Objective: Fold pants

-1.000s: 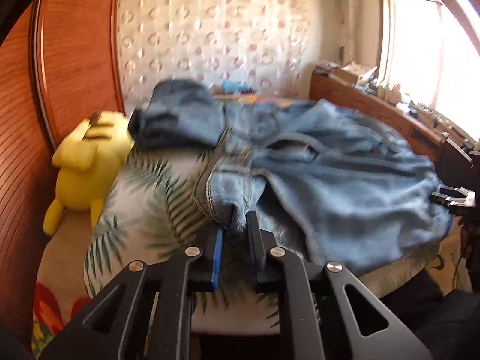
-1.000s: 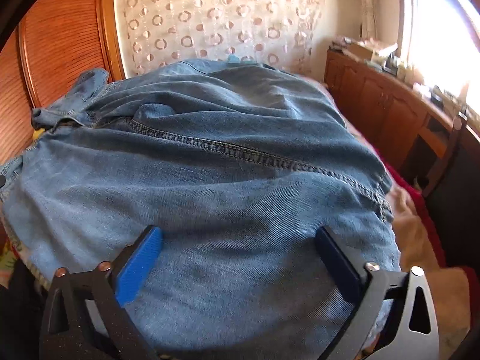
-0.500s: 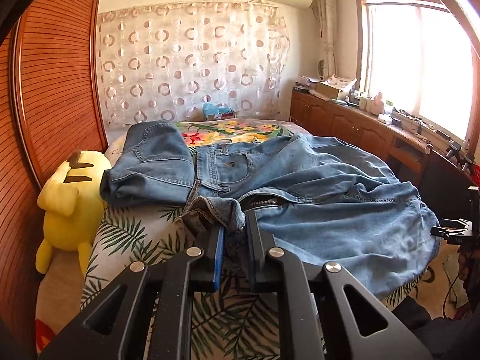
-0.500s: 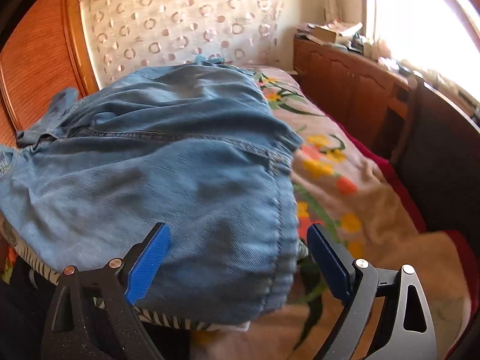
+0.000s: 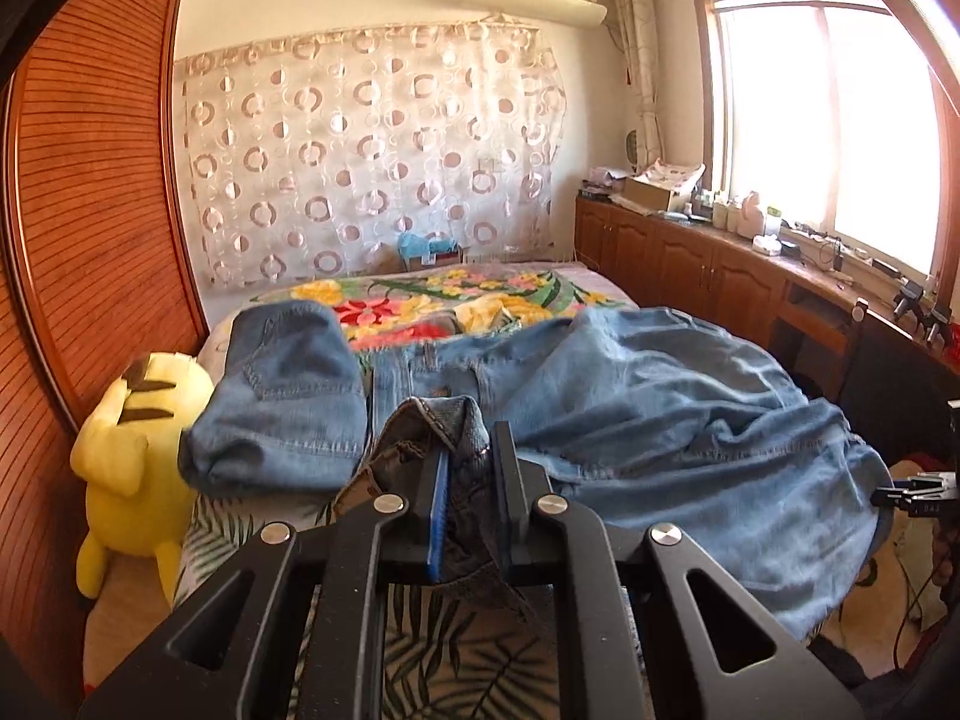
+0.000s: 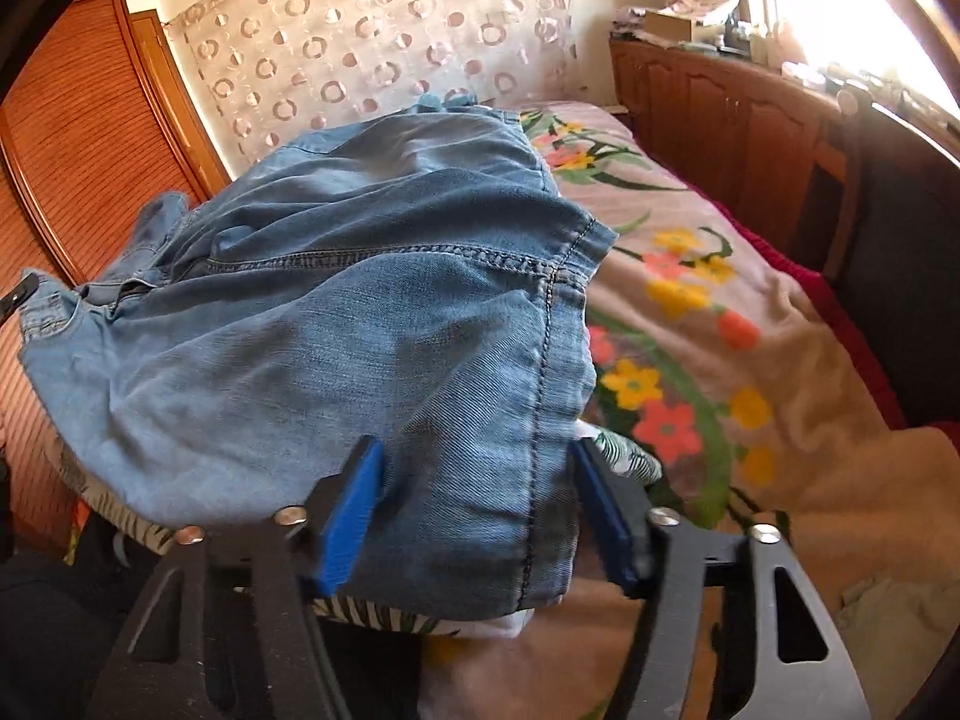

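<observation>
Light blue jeans (image 5: 660, 408) lie crumpled across the bed, one part folded over at the left. My left gripper (image 5: 465, 450) is shut on a bunched denim edge that it holds lifted above the bedspread. In the right wrist view the jeans (image 6: 360, 312) fill the left half, with a stitched hem corner hanging at the near bed edge. My right gripper (image 6: 474, 504) straddles that corner and its jaws are closing. The denim lies flat between the blue pads (image 6: 354, 504), not pinched. The right gripper (image 5: 918, 489) also shows at the right edge of the left wrist view.
A yellow plush toy (image 5: 132, 450) sits at the bed's left side against a wooden wardrobe (image 5: 90, 240). The flowered bedspread (image 6: 690, 300) is bare to the right of the jeans. Low wooden cabinets (image 5: 690, 258) with clutter run under the window.
My left gripper rose and drew back with the denim edge still in it. My right gripper slid right along the jeans to the hem corner, and its jaws narrowed.
</observation>
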The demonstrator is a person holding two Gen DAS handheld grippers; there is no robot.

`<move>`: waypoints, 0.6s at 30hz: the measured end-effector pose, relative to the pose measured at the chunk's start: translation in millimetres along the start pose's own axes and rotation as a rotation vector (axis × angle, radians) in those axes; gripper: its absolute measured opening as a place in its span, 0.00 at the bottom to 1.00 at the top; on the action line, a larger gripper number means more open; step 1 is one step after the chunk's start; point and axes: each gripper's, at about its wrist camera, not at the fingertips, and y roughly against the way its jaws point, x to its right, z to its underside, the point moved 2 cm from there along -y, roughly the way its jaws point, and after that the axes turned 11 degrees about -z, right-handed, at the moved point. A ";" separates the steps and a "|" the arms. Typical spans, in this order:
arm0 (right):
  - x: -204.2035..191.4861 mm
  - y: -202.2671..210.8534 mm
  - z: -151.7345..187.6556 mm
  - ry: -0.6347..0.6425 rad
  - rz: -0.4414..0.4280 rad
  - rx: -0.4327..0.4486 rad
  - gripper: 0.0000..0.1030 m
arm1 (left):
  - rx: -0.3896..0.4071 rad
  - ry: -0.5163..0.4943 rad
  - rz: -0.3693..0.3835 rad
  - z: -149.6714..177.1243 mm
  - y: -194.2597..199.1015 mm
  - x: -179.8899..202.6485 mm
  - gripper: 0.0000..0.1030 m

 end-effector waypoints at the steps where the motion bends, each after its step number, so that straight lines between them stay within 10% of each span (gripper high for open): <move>1: 1.6 2.5 -0.7 0.001 0.007 0.002 0.37 | 0.007 0.001 0.000 -3.3 -0.8 0.0 0.13; 7: -20.1 17.1 -10.9 0.118 0.068 0.009 0.09 | 0.040 -0.001 0.012 -21.8 -2.2 -0.5 0.13; 18: -87.3 18.0 -90.6 0.310 0.026 0.148 0.09 | 0.081 0.042 0.022 -33.2 1.0 -11.5 0.13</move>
